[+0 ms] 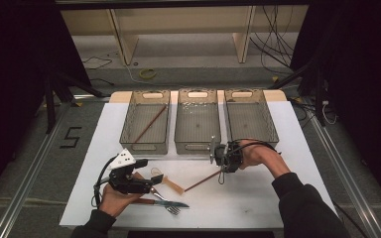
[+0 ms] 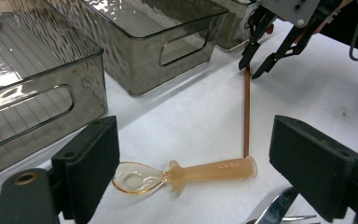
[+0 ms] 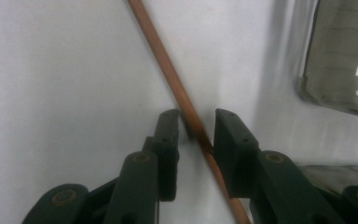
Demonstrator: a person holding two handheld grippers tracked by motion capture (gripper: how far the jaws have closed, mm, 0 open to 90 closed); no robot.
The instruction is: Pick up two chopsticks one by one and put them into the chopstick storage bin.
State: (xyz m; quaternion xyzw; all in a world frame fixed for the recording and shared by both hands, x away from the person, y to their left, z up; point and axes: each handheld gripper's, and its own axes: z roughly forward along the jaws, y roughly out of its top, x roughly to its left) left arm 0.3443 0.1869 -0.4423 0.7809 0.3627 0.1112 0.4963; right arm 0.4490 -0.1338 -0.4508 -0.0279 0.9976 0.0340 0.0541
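Right gripper (image 3: 196,123): lowered over a brown chopstick (image 3: 168,70) that lies on the table; the jaws are set on either side of it with narrow gaps left, so it is straddled but not yet pinched. It is judged to be mid-closing for a pick-up.
Chopstick on the table: seen in the high view (image 1: 202,181) slanting from just below the right gripper (image 1: 222,166) toward the spoon; it lies flat, in front of the middle bin.
Left gripper (image 2: 193,158): held low by the left hand (image 1: 113,197), jaws spread wide and empty, aimed at an amber plastic spoon (image 2: 186,171) lying between them on the table. It is judged to be lined up for a grasp.
Spoon: bowl toward the left jaw, handle end touching or just beside the chopstick's near tip.
Other cutlery: a fork (image 1: 164,201) and a knife (image 1: 171,203) lie crossed near the left hand.
Bins: three smoky clear bins stand side by side at the far edge; a second chopstick (image 1: 150,124) lies slanted in the left bin (image 1: 127,119), which suggests sorting by kind. The middle bin (image 1: 197,144) and right bin (image 1: 273,129) appear empty.
Surface: a white table top (image 1: 258,198).
Room: dark surroundings, grey floor with loose cables and a wooden shelf frame behind.
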